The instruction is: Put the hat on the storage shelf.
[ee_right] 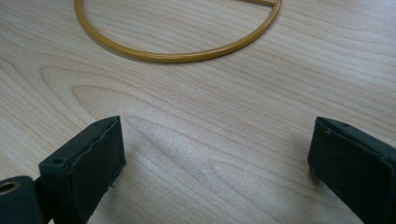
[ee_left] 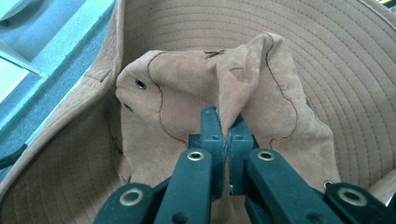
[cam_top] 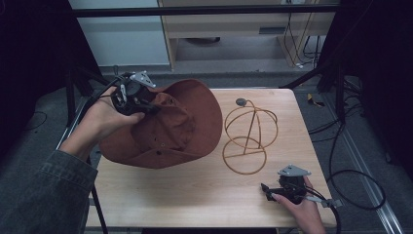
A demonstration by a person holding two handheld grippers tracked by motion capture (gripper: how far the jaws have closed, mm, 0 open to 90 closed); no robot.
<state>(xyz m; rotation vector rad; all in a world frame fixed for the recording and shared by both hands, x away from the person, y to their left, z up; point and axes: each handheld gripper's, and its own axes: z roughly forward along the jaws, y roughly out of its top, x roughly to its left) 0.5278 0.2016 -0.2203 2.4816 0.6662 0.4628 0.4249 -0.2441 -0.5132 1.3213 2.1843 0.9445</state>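
Observation:
A brown suede hat (cam_top: 170, 126) with a wide stitched brim hangs tilted over the table's left half, its lower brim near the wood. My left gripper (cam_top: 146, 105) is shut on a pinched fold of the hat's crown (ee_left: 219, 88); the fold stands up between the two black pads. A gold wire hat stand (cam_top: 248, 136) with a round base ring (ee_right: 177, 56) and a domed top sits upright just right of the hat. My right gripper (cam_top: 268, 191) rests low at the table's front right, jaws wide open over bare wood, the stand's ring a little beyond them.
The wooden table (cam_top: 204, 195) has bare surface along its front edge. Dark frame legs and cables (cam_top: 350, 170) lie on the floor to the right. A pale cabinet (cam_top: 234, 29) stands behind the table.

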